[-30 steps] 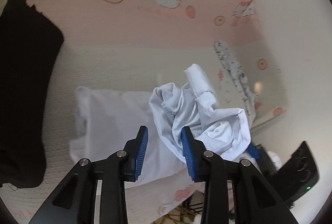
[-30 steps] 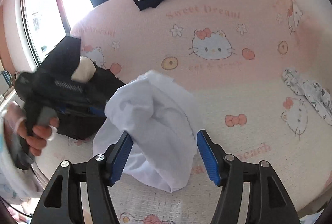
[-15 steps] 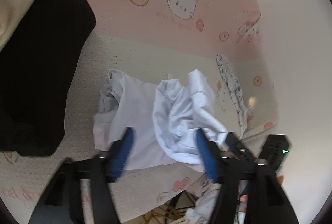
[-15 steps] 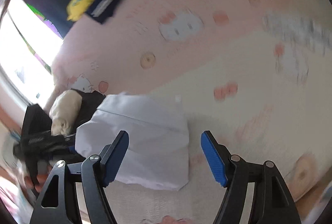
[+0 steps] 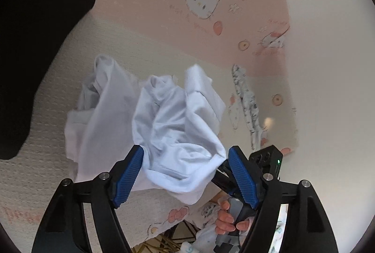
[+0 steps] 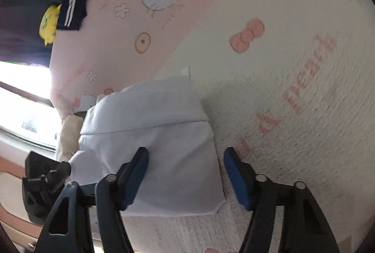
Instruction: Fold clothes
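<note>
- Pink-and-cream bedding (image 6: 281, 61) printed with cartoon cats and bows covers the bed; a bright window sits at the left in the right wrist view.
- Compared with a second ago, the left gripper (image 5: 185, 175) has gone from nearly closed jaws to jaws spread wide, and the white garment (image 5: 164, 117) that hung bunched near it now lies lower across the bed.
- The right gripper (image 6: 185, 175) has dropped close to the cloth; a second ago it looked across the whole bed from higher up.
- Left jaws stand wide apart, with a rumpled fold of the white garment lying between the blue pads (image 5: 131, 173); whether the pads touch the cloth I cannot tell.
- Right jaws are also wide apart, straddling the near corner of the white garment (image 6: 164, 154); the left pad overlaps the cloth, the right pad is over bare bedding.
- From the right wrist view the garment looks partly folded, a crease running crosswise, its long axis leading away from the gripper.
- A black garment (image 5: 35, 42) lies at the left, a speckled cloth (image 5: 246, 103) to the right.
- A hand (image 5: 227, 217) grips the other gripper's handle.
</note>
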### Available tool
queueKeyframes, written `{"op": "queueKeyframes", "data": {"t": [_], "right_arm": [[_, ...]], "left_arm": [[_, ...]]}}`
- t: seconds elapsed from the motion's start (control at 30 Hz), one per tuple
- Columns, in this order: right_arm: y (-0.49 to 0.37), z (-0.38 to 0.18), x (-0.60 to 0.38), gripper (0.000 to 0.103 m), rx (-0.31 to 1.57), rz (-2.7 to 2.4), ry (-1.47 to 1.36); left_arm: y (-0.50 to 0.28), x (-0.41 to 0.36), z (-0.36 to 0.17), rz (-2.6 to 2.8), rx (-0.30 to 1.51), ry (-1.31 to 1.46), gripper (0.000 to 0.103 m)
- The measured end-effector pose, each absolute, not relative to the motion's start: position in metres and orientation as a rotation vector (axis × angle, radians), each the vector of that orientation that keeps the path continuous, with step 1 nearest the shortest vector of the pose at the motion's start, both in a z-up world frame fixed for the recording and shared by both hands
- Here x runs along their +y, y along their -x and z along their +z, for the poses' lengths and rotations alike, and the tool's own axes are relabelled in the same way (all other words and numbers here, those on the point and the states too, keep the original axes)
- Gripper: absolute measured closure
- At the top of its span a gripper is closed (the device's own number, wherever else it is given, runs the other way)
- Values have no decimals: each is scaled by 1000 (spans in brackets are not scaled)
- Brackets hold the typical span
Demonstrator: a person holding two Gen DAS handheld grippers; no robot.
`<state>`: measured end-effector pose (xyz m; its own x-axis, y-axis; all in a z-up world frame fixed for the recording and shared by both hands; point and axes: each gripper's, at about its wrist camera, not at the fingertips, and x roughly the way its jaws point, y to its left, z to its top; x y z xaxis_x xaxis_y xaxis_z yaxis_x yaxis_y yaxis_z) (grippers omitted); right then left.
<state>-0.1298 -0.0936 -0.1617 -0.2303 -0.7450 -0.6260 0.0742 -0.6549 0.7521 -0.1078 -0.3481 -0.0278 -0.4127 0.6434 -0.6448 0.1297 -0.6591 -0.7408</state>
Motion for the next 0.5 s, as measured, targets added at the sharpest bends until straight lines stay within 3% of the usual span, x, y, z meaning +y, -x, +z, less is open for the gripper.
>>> {"op": "queueKeyframes", "data": {"t": [0.1, 0.13, 0.17, 0.2, 0.23, 0.5], "right_arm": [[138, -177, -92, 57, -900, -1883, -1515], [139, -178, -91, 57, -936, -1865, -1511], [139, -178, -91, 58, -937, -1867, -1511], [138, -178, -91, 58, -938, -1868, -1511], [138, -178, -90, 58, -938, -1869, -1511], [125, -149, -96, 62, -859, -1904, -1408]], "left_arm": [[113, -341, -33, 2171, -1020, 1495, 30], [116, -339, -36, 2180, -1014, 1490, 31], [115, -339, -38, 2188, -1007, 1494, 39], [115, -339, -39, 2195, -1001, 1498, 56], [115, -339, -40, 2212, -986, 1493, 62], [99, -345, -5, 2245, -972, 1310, 67]]}}
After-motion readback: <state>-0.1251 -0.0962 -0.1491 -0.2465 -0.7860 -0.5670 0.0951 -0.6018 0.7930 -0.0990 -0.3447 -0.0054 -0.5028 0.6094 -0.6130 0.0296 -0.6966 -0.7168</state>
